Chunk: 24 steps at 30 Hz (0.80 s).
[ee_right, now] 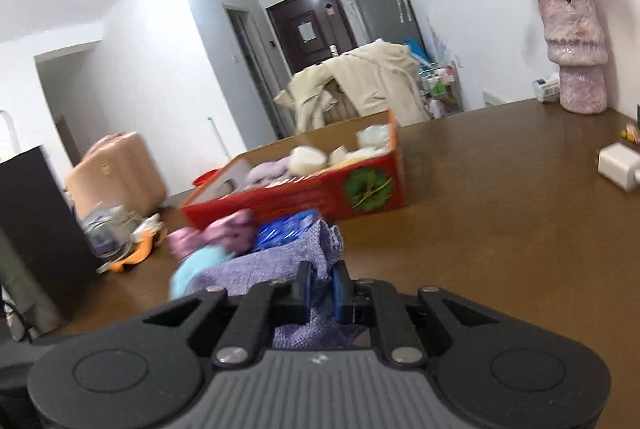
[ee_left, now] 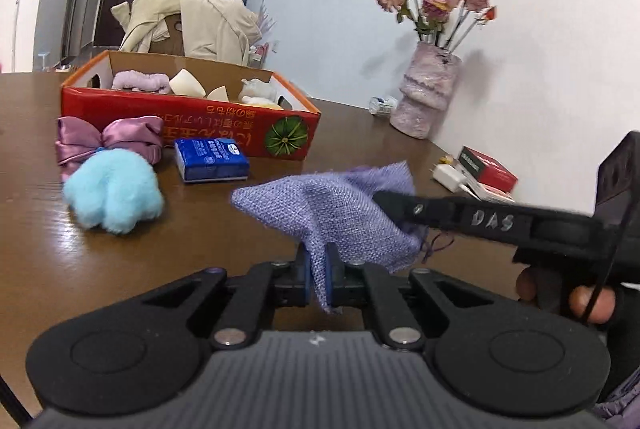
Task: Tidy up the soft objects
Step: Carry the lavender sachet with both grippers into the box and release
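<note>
A purple woven pouch [ee_left: 340,213] hangs above the brown table [ee_left: 200,229], held at two ends. My left gripper [ee_left: 319,277] is shut on its lower edge. My right gripper [ee_right: 320,283] is shut on its other end; its arm enters the left wrist view from the right [ee_left: 480,219]. The pouch shows in the right wrist view [ee_right: 276,265]. A red cardboard box [ee_left: 192,117] at the back holds a lilac headband [ee_left: 140,81] and several cream soft pieces. A light blue fluffy toy [ee_left: 114,193], a purple satin bow [ee_left: 108,141] and a blue tissue pack [ee_left: 212,159] lie in front of the box.
A pink vase [ee_left: 426,91] with dried roses stands by the wall. A white charger [ee_left: 448,176] and a red-and-white box [ee_left: 486,169] lie at the right. A small white bottle [ee_left: 382,105] lies near the vase. A chair with a beige coat [ee_left: 188,25] is behind the table.
</note>
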### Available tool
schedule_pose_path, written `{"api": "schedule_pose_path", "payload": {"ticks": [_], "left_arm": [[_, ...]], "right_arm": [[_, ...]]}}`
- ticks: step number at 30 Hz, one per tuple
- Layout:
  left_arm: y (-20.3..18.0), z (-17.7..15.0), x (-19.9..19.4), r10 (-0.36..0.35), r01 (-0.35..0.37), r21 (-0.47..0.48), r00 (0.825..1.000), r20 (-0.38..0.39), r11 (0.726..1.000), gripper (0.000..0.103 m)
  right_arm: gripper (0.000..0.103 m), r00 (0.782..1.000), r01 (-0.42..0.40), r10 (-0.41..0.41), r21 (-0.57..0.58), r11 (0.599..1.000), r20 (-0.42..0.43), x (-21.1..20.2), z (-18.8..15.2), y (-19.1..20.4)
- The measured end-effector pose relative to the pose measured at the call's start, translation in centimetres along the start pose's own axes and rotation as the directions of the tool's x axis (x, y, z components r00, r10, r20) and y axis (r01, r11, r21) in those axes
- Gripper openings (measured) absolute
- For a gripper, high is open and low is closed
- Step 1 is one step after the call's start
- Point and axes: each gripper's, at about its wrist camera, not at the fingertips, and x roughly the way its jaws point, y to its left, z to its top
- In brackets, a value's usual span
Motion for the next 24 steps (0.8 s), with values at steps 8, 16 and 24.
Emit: {"api": "schedule_pose_path", "payload": {"ticks": [8, 16, 24], "left_arm": [[1.9, 2.1, -0.7, 0.01, -0.01, 0.001, 0.999, 0.034, 1.0, 0.007], [8.8, 17.5, 5.1, 0.008, -0.014, 0.054, 0.995, 0.1, 0.998, 0.007], [19.4, 24.2, 17.4, 0.112, -0.12, -0.091, 0.99, -0.089, 0.989, 0.007]], "right_arm": [[0.009, 0.999, -0.033, 0.033, -0.034, 0.999, 0.017, 0.9, 2.0, 2.6], [0.009, 0.993, -0.047, 0.06, -0.118, 0.992, 0.107, 11.4, 14.8, 5.7], [0.009, 0.989, 0.105, -0.118, -0.143, 0.984, -0.085, 29.7, 19.0, 7.3]]}}
